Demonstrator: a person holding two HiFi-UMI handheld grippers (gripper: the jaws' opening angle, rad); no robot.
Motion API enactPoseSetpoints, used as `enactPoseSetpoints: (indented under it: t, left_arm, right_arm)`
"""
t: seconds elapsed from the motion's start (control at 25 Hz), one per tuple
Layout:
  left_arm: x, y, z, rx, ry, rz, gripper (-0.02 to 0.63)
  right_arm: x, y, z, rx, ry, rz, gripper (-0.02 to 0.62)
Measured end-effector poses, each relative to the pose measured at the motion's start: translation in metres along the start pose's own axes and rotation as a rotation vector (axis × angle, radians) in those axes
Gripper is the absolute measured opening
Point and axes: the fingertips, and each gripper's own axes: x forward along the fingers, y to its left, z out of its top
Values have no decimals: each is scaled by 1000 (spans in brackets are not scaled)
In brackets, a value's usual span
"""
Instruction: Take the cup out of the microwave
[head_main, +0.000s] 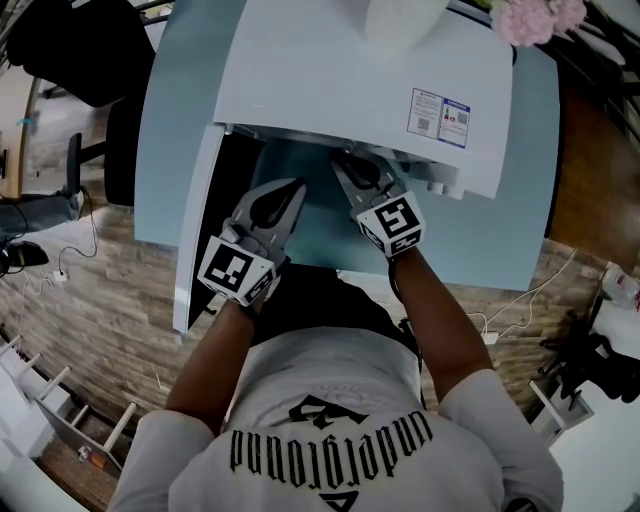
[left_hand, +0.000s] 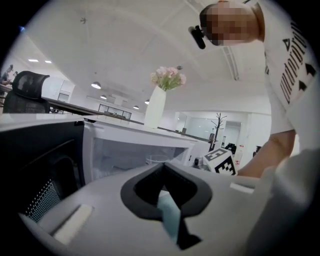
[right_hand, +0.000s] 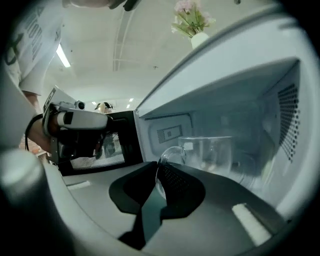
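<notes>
Inside the microwave (right_hand: 280, 100), right gripper (right_hand: 157, 167) pinches the cup (right_hand: 212, 152) by its handle (right_hand: 171, 155); left gripper (left_hand: 162, 167) closed, empty; lifting out remains

Your microwave (head_main: 350, 90) is white outside and pale grey-white inside, with a white and blue sticker (head_main: 440, 117) on top. Its door (head_main: 196, 230) has a white edge and a black inner face. The cup (right_hand: 215, 155) is clear, colourless glass. Your left gripper (head_main: 292, 192) and right gripper (head_main: 352, 165) are light grey with black pads, and each carries a cube (head_main: 238, 270) patterned with black-and-white square markers. The table (head_main: 170, 130) is pale blue. The floor (head_main: 90, 290) shows brown wood planks. The flowers (head_main: 535, 18) are pink, in a white vase (left_hand: 155, 107). Your shirt (head_main: 330, 400) is white with black lettering. The chair (head_main: 70, 40) is black.
</notes>
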Motion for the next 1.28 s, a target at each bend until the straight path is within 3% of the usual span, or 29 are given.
enactPoseSetpoints:
  t: [0.68,1.28]
  left_arm:
    - [-49,-92,22,44,-57,-73,49]
    - [-131,-136,95,175,-103,-174,49]
  right_arm:
    - [-115,85,12,6,-51,1,28]
    - [-188,174,108,-54,-153,0,29]
